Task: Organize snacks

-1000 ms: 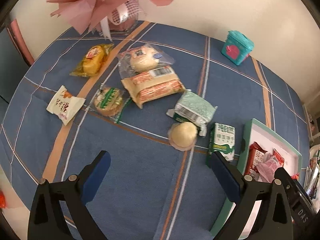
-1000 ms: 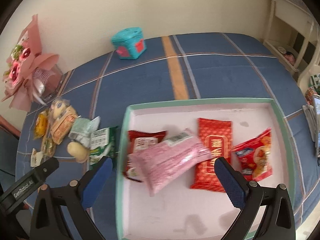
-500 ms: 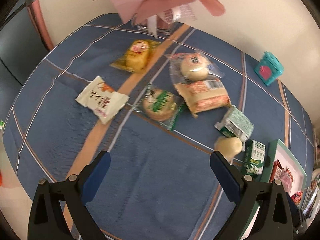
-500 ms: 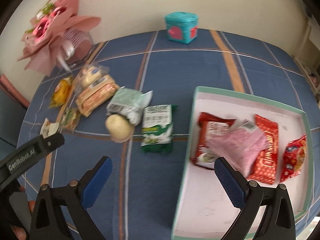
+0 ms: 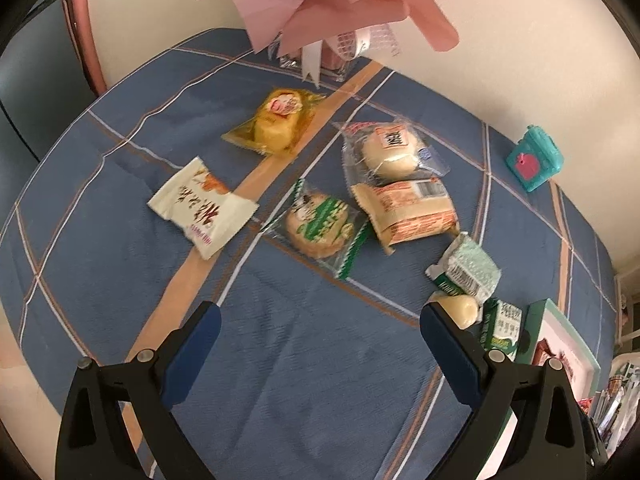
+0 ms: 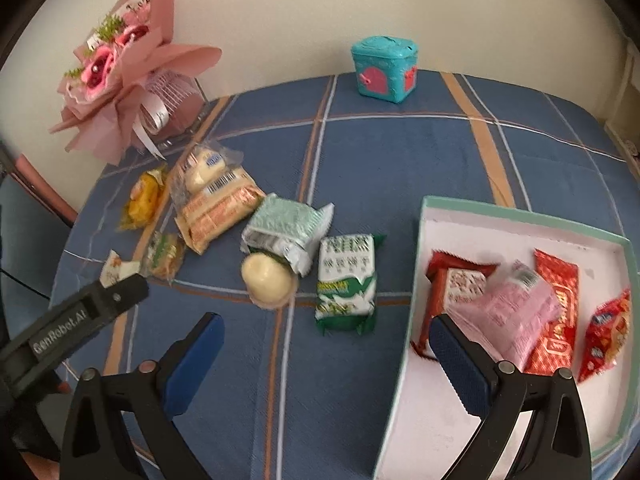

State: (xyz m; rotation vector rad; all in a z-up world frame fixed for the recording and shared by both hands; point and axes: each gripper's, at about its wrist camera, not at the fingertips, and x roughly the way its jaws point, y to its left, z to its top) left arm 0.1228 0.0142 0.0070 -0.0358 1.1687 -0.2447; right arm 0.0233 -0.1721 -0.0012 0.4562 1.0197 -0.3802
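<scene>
Snacks (image 6: 346, 280) are looking light, crinkly and slippery; we are favouring pinching across the green pack's middle, both grippers' jaws standing apart, empty.

Loose snacks (image 6: 347, 280) on tablecloth (image 6: 400, 152), left of tray (image 6: 524, 216), bouquet (image 6: 120, 80) behind

left wrist: high, faces left snacks | right wrist: high, faces box (image 6: 520, 216) | shared: green packet (image 5: 500, 326)
</scene>
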